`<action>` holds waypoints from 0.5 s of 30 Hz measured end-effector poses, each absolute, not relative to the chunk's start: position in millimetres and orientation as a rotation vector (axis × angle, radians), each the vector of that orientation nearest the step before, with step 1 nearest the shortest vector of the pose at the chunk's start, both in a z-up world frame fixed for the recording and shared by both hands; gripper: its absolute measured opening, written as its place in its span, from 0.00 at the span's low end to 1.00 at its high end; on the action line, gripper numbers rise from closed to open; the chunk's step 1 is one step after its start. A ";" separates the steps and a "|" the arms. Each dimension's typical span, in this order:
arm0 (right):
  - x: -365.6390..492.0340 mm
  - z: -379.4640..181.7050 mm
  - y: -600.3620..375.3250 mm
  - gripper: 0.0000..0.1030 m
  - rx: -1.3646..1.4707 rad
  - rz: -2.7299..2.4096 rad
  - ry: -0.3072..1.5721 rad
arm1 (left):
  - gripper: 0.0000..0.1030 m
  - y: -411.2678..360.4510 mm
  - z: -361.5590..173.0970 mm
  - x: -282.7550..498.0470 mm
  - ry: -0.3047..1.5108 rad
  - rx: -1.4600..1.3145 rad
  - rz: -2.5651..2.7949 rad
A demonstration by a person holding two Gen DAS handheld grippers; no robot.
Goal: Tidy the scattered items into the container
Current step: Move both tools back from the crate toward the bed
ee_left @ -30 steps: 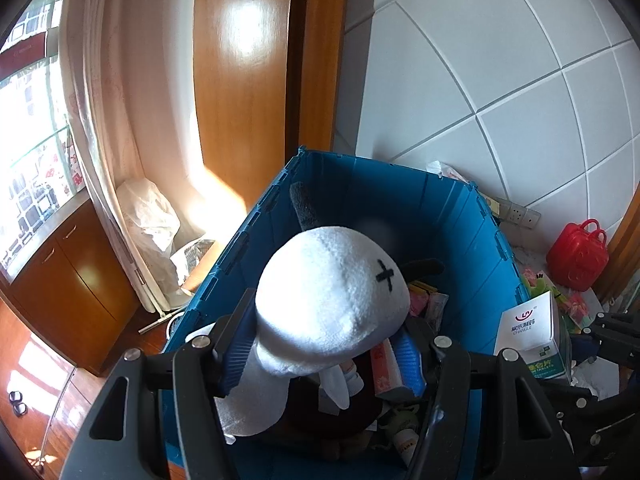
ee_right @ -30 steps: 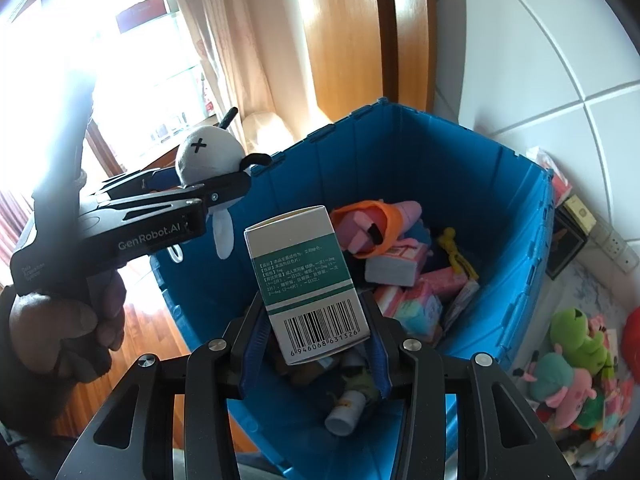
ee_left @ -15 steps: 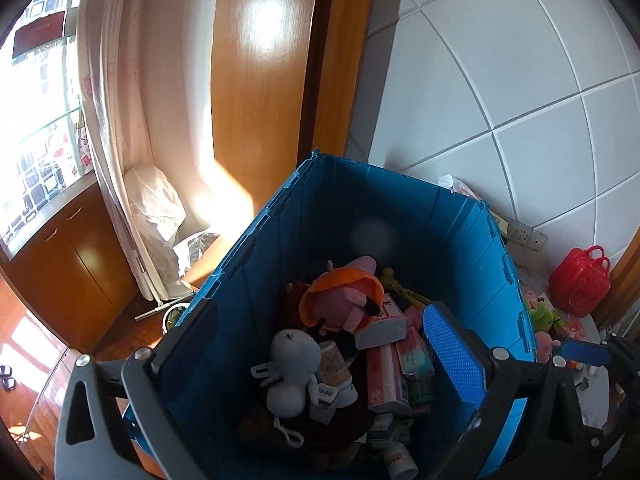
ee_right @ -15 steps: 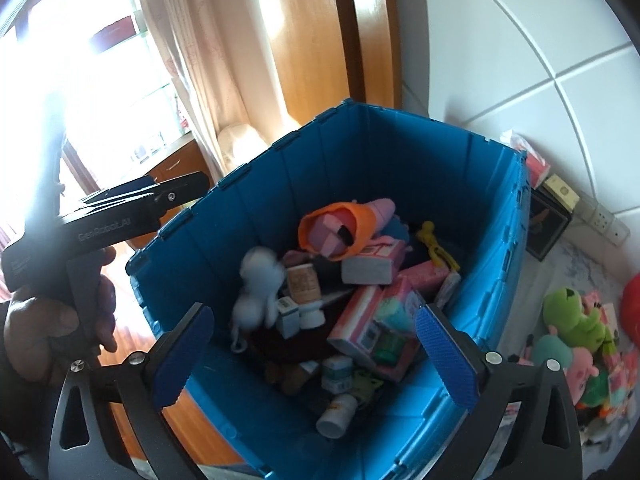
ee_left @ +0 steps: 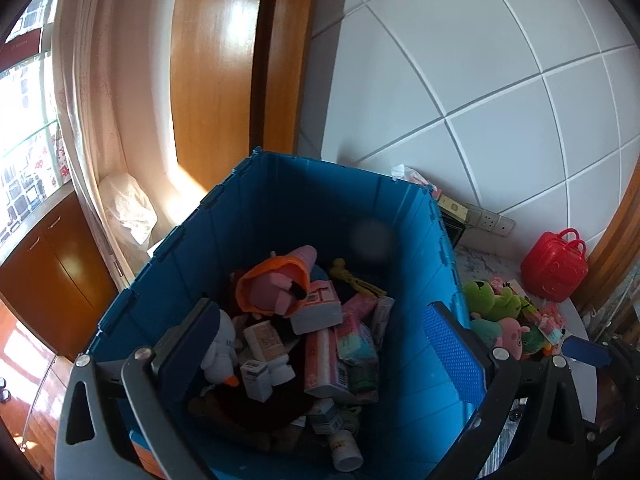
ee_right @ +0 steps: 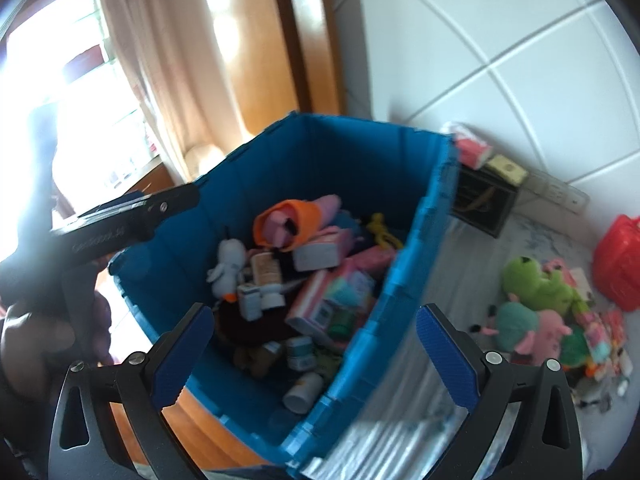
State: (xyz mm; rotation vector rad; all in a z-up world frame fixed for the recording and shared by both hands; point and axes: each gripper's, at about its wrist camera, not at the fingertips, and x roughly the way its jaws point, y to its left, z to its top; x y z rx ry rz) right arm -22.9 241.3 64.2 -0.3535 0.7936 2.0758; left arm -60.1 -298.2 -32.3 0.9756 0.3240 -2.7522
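The blue crate (ee_left: 280, 208) (ee_right: 420, 248) stands open and holds a pile of toys and boxes. A white plush (ee_left: 222, 344) (ee_right: 228, 260) lies on the left of that pile, with a small white box (ee_left: 256, 378) (ee_right: 248, 300) beside it. My left gripper (ee_left: 316, 316) hangs over the crate, open and empty. My right gripper (ee_right: 314, 314) is open and empty too, above the crate's near right wall. In the right wrist view a hand (ee_right: 32, 328) holds the left gripper (ee_right: 132, 220) at the crate's left rim.
Right of the crate, a green plush (ee_left: 488, 296) (ee_right: 536, 280), a pink pig plush (ee_left: 508, 330) (ee_right: 548, 330) and small items lie on a pale surface. A red case (ee_left: 556, 266) (ee_right: 620, 268) stands behind them. A black box (ee_right: 480, 204) sits against the tiled wall.
Both grippers have opened. The white plush has dropped from the left one and the white-green box from the right one into the crate. The right view has swung to the right.
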 end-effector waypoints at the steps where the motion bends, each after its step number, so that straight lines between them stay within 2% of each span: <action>1: -12.7 63.2 236.6 1.00 -0.340 2.064 0.793 | 1.00 -284.4 -30.3 -60.5 0.301 0.992 -2.759; 8: 73.4 42.6 198.6 1.00 -0.269 1.927 0.817 | 1.00 -189.7 -11.8 -54.1 0.165 1.041 -2.788; 15: 148.9 7.9 161.0 1.00 -0.238 1.815 0.870 | 1.00 -112.1 2.0 -38.8 0.118 1.070 -2.830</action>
